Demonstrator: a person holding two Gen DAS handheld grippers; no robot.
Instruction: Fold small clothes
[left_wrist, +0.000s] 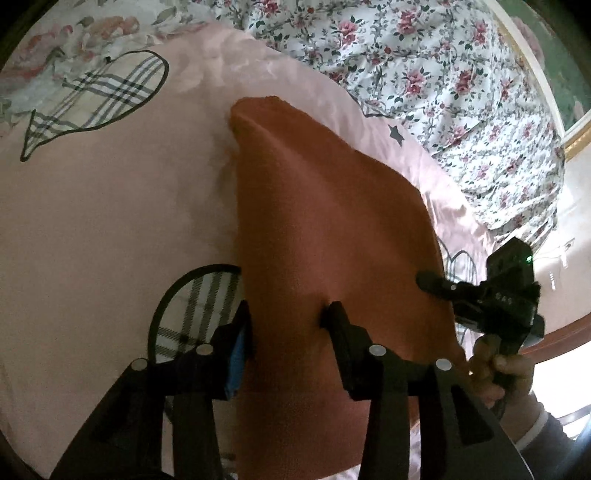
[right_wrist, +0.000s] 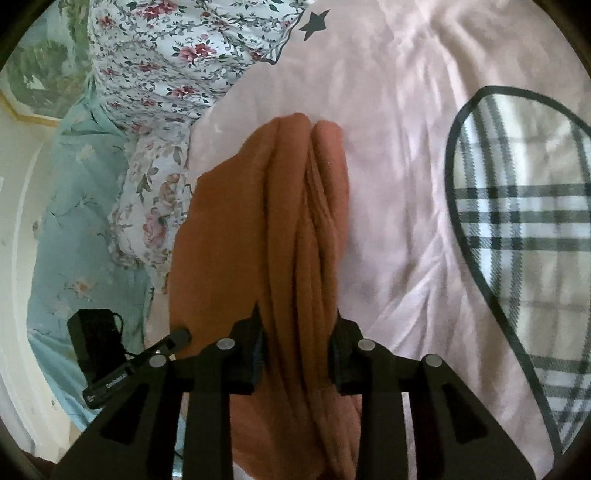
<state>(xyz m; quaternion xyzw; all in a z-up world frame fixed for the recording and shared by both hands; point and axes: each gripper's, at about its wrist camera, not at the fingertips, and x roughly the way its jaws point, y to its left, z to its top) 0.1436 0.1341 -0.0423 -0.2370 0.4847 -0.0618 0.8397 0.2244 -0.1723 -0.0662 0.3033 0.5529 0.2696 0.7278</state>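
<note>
An orange-brown garment (left_wrist: 325, 206) lies lengthwise on the pink bedspread (left_wrist: 110, 229), folded into a long strip. My left gripper (left_wrist: 288, 314) stands open over its near end. One finger is at the cloth's left edge and the other rests on top, with cloth running between them unpinched. In the right wrist view the garment (right_wrist: 295, 221) is gathered into long ridges. My right gripper (right_wrist: 297, 321) is shut on that bunched near end, and the folds fill the gap between its pads. The right gripper (left_wrist: 439, 286) also shows at the cloth's right edge, held by a hand (left_wrist: 495, 373).
The bedspread carries plaid heart patches (right_wrist: 524, 229) and a small dark star (right_wrist: 314, 22). A crumpled floral quilt (left_wrist: 461, 92) lies beyond the garment. A light blue sheet (right_wrist: 74, 229) covers the bed's side, where the left gripper (right_wrist: 177, 338) shows.
</note>
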